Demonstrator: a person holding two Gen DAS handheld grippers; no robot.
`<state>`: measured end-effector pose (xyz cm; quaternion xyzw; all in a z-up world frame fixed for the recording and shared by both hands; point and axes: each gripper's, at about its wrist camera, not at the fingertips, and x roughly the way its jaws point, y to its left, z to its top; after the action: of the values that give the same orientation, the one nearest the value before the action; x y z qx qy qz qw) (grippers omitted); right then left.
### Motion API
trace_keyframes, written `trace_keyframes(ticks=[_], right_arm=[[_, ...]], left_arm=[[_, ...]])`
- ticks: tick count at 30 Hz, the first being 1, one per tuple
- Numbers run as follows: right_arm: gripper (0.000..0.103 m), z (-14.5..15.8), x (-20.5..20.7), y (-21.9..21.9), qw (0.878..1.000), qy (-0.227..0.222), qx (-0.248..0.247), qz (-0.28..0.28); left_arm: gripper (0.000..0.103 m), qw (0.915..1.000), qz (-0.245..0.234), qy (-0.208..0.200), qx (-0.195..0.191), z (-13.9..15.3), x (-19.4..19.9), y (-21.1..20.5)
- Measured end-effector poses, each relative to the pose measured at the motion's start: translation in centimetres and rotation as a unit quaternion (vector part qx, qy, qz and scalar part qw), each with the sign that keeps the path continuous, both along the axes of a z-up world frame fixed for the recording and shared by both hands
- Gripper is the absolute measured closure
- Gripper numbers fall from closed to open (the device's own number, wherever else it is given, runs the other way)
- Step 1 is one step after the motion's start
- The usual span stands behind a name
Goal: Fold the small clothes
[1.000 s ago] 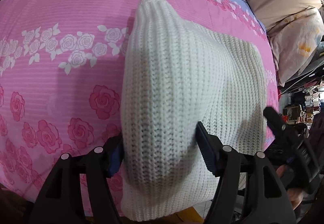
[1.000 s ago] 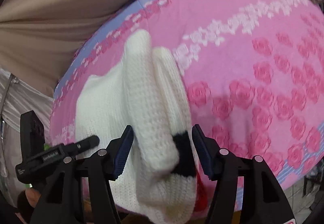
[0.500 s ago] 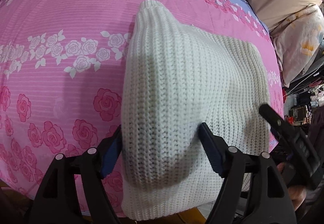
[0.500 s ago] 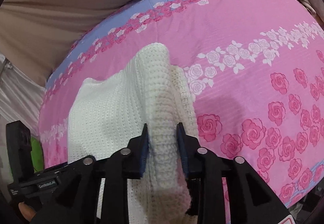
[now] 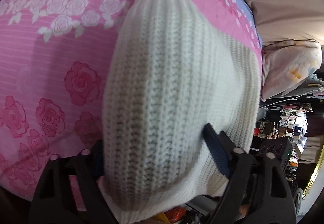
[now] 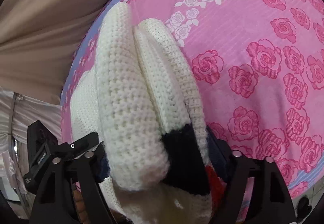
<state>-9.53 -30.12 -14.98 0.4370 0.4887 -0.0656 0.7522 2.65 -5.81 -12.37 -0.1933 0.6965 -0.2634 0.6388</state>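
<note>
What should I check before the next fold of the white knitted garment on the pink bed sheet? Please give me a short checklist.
1. White knitted garment lies between the left gripper fingers: ok; jaws closing.
2. Garment roll between the right gripper fingers: ok; jaws opening.
3. Firm grip on either side: cannot tell.
4. Garment over the pink bed sheet, not the floor: ok, though its near edge overhangs.
5. Layers lie flat: not ok, bunched.
6. Black patch tucked inside: not ok, it shows.
</note>
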Motion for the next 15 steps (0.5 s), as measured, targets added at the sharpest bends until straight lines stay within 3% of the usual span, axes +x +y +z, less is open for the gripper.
trace_keyframes(ticks=[1, 3, 5, 8, 10, 12, 15], right_arm=[[0.054, 0.1, 0.1, -0.1, 1.0, -0.001, 0.011, 0.002], [0.063, 1.2, 0.2, -0.4, 1.0, -0.001, 0.012, 0.005], [0.066, 3.0, 0.0, -0.6, 1.0, -0.018, 0.01, 0.005], [0.066, 7.3, -0.9, -0.9, 0.999, -0.048, -0.006, -0.001], [0.067, 11.1, -1.9, -1.5, 0.996, -0.079, -0.032, -0.006], [0.067, 14.6, -3.3, -2.3, 0.991, -0.115, -0.064, -0.019], [0.067, 20.6, -5.8, -3.2, 0.974, -0.189, -0.12, -0.036]], left_arm=[[0.042, 1.0, -0.006, -0.003, -0.007, 0.7, -0.1, -0.2], [0.047, 0.9991, -0.017, -0.01, -0.036, 2.9, -0.4, -0.6], [0.049, 0.9975, -0.033, -0.025, -0.057, 5.6, -0.9, -1.4], [0.049, 0.9888, -0.081, -0.092, -0.085, 11.6, -2.1, -3.1], [0.049, 0.9785, -0.11, -0.14, -0.103, 15.3, -3.1, -4.0], [0.049, 0.9621, -0.137, -0.198, -0.129, 19.7, -4.5, -4.9], [0.049, 0.9301, -0.159, -0.289, -0.162, 26.0, -6.7, -5.8]])
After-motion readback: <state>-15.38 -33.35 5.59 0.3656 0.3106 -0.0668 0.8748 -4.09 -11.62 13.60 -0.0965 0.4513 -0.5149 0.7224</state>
